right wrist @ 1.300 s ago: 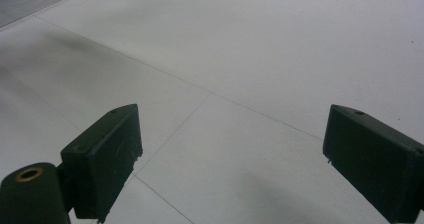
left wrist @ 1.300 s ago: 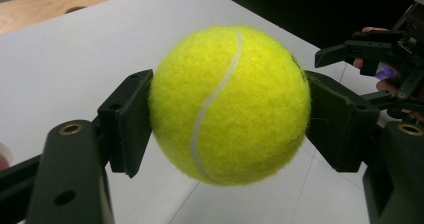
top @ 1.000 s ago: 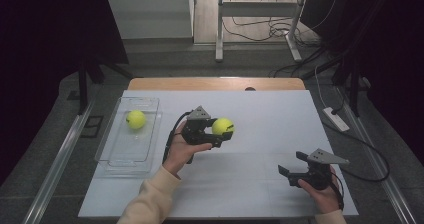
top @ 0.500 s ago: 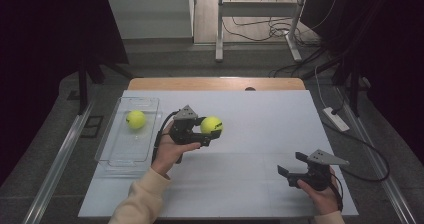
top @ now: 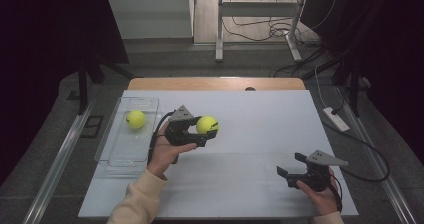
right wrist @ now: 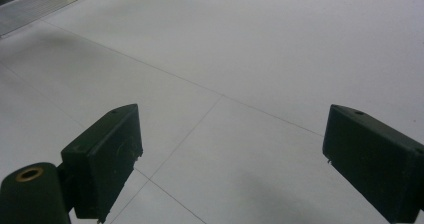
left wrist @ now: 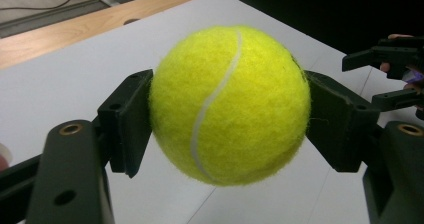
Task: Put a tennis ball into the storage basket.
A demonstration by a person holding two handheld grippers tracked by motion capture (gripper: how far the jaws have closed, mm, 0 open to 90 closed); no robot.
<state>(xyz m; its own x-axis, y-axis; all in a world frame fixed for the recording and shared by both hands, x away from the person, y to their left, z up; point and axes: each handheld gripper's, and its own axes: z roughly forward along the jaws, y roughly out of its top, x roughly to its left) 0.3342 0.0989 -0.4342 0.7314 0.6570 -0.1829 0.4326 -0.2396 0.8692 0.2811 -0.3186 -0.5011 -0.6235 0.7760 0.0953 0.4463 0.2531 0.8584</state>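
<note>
Grasping the tennis ball [left wrist: 230,104], the left tongs [top: 206,130] hide its sides; right tongs [top: 291,165] released.

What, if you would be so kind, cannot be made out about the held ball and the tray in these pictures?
- Held tennis ball, left gripper view: its flanks are covered by the left hand-held gripper pads.
- Clear tray, right gripper view: cut off by the top edge.
- Second ball, right gripper view: a blurred yellow sliver.

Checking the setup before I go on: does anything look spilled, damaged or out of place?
Nothing stands out. The left gripper squarely clamps one fuzzy yellow tennis ball; a second yellow tennis ball lies in the clear plastic tray. The right gripper is open over the bare white table.
</note>
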